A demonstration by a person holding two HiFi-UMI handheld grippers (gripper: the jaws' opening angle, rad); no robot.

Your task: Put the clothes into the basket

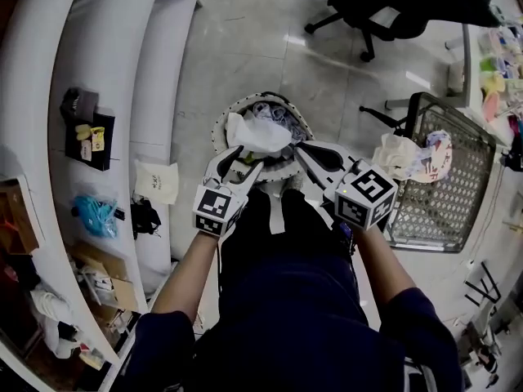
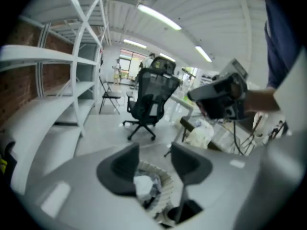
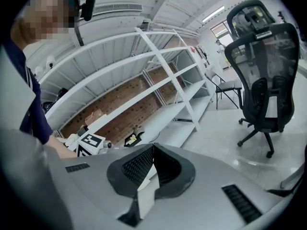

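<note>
A round white basket [image 1: 219,127] stands on the floor in front of me, with several clothes in it and a white garment [image 1: 257,134] lying on top. My left gripper [image 1: 245,160] hangs above its near rim, jaws open with nothing between them. In the left gripper view the gripper [image 2: 156,159] looks down at the basket [image 2: 166,180] and the white garment [image 2: 142,185]. My right gripper [image 1: 301,149] hovers at the basket's right, tips pressed together. In the right gripper view the gripper [image 3: 152,150] shows a white strip behind its tips; I cannot tell what that is.
A wire-mesh rack [image 1: 445,186] at the right carries more crumpled clothes [image 1: 409,158]. White shelving [image 1: 98,72] runs along the left with small items on it. A black office chair [image 1: 372,11] stands beyond the basket. My legs in dark trousers [image 1: 286,251] are below the grippers.
</note>
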